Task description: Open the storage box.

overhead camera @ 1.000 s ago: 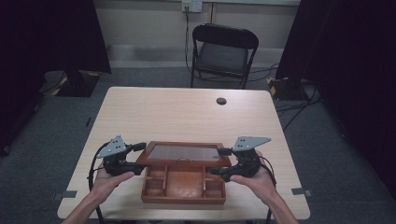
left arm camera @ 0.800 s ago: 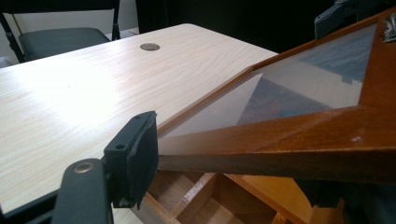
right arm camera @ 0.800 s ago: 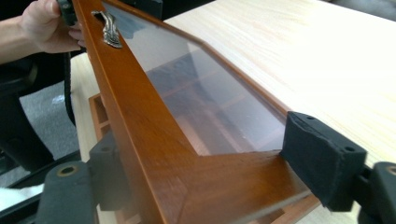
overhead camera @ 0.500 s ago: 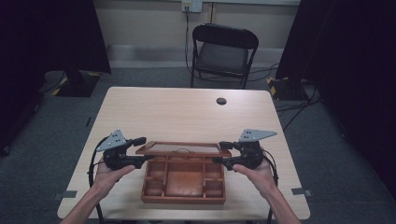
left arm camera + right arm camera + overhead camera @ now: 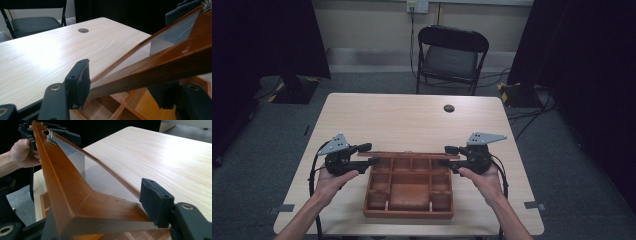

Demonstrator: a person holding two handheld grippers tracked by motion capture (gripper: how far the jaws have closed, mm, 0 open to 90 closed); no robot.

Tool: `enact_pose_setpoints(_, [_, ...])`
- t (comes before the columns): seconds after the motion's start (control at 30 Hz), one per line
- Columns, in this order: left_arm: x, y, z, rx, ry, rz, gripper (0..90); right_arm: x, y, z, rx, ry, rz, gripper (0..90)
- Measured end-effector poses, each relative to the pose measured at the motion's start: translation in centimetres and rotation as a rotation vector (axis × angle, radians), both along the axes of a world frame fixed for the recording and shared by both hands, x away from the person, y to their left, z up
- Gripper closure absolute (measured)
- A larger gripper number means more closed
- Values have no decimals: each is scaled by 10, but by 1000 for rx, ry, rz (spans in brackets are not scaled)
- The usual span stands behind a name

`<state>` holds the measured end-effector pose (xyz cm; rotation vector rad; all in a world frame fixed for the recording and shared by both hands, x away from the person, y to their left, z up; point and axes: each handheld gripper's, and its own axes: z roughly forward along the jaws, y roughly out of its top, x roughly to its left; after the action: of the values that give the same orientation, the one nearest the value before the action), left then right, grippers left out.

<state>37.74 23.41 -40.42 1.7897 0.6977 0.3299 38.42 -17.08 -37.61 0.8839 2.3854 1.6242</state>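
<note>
A wooden box (image 5: pixel 408 214) with several open compartments sits at the table's near edge. Its glass-paned lid (image 5: pixel 409 155) stands raised on the back edge and looks like a thin bar from above. My left gripper (image 5: pixel 371 153) is shut on the lid's left end, and its jaws have just been closing on the frame (image 5: pixel 160 65) between them. My right gripper (image 5: pixel 445 155) is shut on the right end, and its jaws have also just been closing on the frame (image 5: pixel 72 195). One pad (image 5: pixel 155 202) presses the wood. A metal clasp (image 5: pixel 51 136) sits on the lid's far rail.
The pale wooden table (image 5: pixel 402 120) stretches bare behind the box, with a round cable hole (image 5: pixel 449 108) near its far edge. A black folding chair (image 5: pixel 451 55) stands beyond it. Dark curtains hang at both sides of the room.
The lid has swung up from a low tilt over the box to nearly upright. Both grippers moved up and away from me with it, staying on its ends.
</note>
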Motion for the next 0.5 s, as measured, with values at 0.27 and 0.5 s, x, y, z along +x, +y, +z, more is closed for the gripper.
enact_pose_setpoints(0.27, [8, -5, 4, 16, -6, -7, 415, 5, -3, -1, 17, 0, -37, 417])
enact_pose_setpoints(0.5, [13, -6, 3, 9, 4, 1, 430, 11, -5, -2, 31, 2, -57, 426])
